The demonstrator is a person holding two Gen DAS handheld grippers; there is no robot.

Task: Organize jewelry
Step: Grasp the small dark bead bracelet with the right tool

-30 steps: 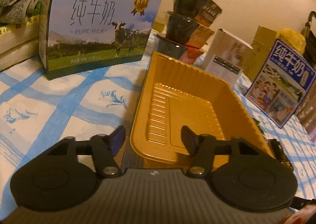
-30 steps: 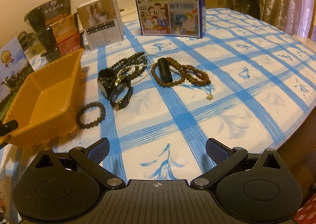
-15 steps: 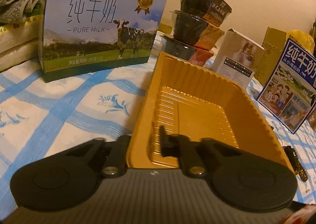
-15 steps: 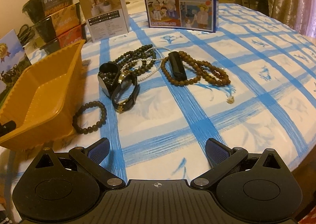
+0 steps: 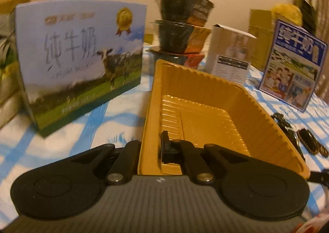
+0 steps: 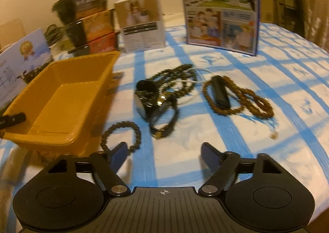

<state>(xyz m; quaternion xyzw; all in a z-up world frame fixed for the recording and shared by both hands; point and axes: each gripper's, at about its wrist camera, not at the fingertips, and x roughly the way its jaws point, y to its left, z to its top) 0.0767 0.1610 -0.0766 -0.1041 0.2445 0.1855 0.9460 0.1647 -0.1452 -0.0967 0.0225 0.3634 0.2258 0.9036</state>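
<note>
My left gripper (image 5: 151,147) is shut on the near wall of the empty yellow plastic tray (image 5: 205,117); one finger is inside, one outside. The tray also shows in the right wrist view (image 6: 61,97), with the left fingertip (image 6: 14,118) on its rim. To its right lie a small dark bead bracelet (image 6: 121,134), a black watch (image 6: 156,107), dark bead strands (image 6: 176,76), a brown bead necklace (image 6: 242,99) and a black bar (image 6: 221,92). My right gripper (image 6: 164,154) is open and empty, just in front of the bracelet and watch.
A blue-and-white checked cloth (image 6: 267,130) covers the table. A milk carton box (image 5: 80,62) stands left of the tray. Stacked black bowls (image 5: 181,25), a small white box (image 6: 141,23) and a blue milk box (image 6: 222,6) stand behind.
My left gripper closed on the tray's near wall and shifted with it. My right gripper moved forward and down toward the bracelet and watch, staying open.
</note>
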